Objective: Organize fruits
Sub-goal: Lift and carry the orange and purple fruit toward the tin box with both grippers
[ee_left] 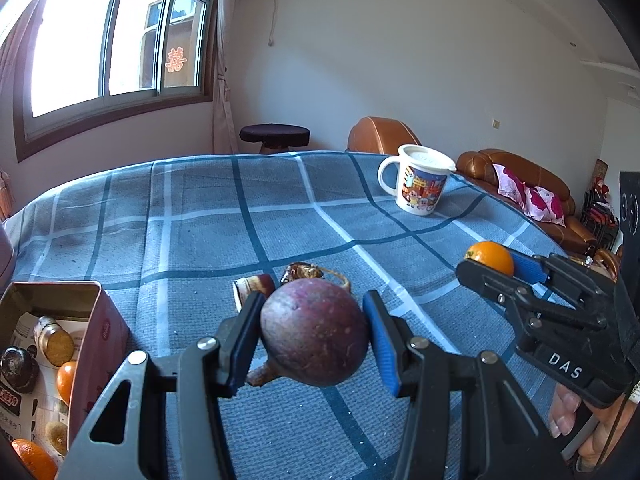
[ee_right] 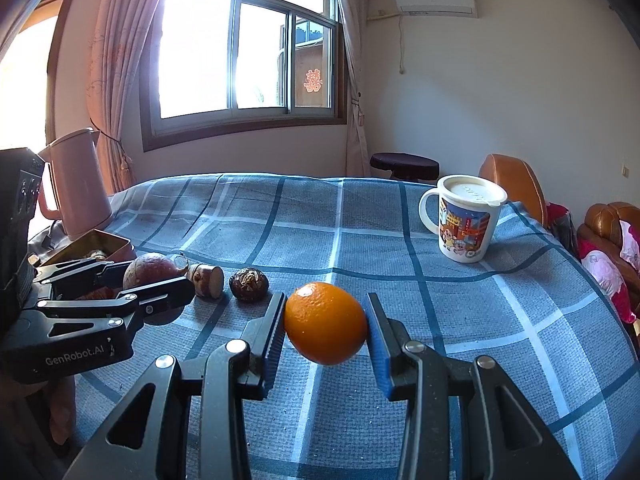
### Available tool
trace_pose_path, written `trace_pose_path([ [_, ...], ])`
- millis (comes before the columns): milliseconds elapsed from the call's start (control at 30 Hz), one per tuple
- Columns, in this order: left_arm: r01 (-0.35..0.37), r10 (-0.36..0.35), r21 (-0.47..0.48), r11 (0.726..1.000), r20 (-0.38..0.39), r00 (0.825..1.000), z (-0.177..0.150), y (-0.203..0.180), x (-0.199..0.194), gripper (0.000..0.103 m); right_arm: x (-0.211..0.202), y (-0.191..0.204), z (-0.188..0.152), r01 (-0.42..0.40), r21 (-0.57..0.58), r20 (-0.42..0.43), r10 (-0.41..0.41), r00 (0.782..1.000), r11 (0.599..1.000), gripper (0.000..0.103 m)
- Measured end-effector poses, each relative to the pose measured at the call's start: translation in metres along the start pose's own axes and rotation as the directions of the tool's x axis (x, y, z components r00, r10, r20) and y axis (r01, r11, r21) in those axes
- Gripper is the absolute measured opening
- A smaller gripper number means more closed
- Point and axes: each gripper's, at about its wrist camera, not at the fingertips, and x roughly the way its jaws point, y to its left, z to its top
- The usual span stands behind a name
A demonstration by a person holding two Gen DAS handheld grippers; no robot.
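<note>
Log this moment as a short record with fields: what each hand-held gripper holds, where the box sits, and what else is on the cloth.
left hand-held gripper: shut on purple fruit, lifted off the cloth
right hand-held gripper: shut on orange, lifted off the cloth
tin box: open, at the table's left edge, oranges and other items inside
loose on checked cloth: cut brown piece, dark wrinkled fruit
lidded mug: upright, far right of table
pink jug: behind the box

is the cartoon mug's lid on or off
On. A pale lid covers the top of the upright cartoon mug on the checked tablecloth; contents cannot be seen.
</note>
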Motion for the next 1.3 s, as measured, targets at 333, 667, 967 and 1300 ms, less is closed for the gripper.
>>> trace_pose_path([
  [333,-0.016,0.016,0.016,1.000,0.034,0.999,-0.001,-0.003,-0.007,0.053,-0.005,0.000,0.000,-0.003,-0.002,0.028,0.003,1.000,1.000,0.040],
  [667,-0.024,0.023,0.022,0.999,0.051,0.998,-0.002,-0.004,-0.012,0.053,-0.008,0.000,-0.001,-0.006,-0.003,0.048,0.006,0.999,1.000,0.040],
  [967,-0.032,0.031,0.026,0.999,0.072,0.997,-0.001,-0.004,-0.016,0.053,-0.012,0.000,-0.001,-0.008,-0.003,0.069,0.009,0.998,1.000,0.040],
  [1300,-0.045,0.041,0.035,0.998,0.098,0.994,-0.003,-0.006,-0.021,0.053,-0.017,0.000,-0.002,-0.012,-0.007,0.097,0.012,0.995,1.000,0.040],
])
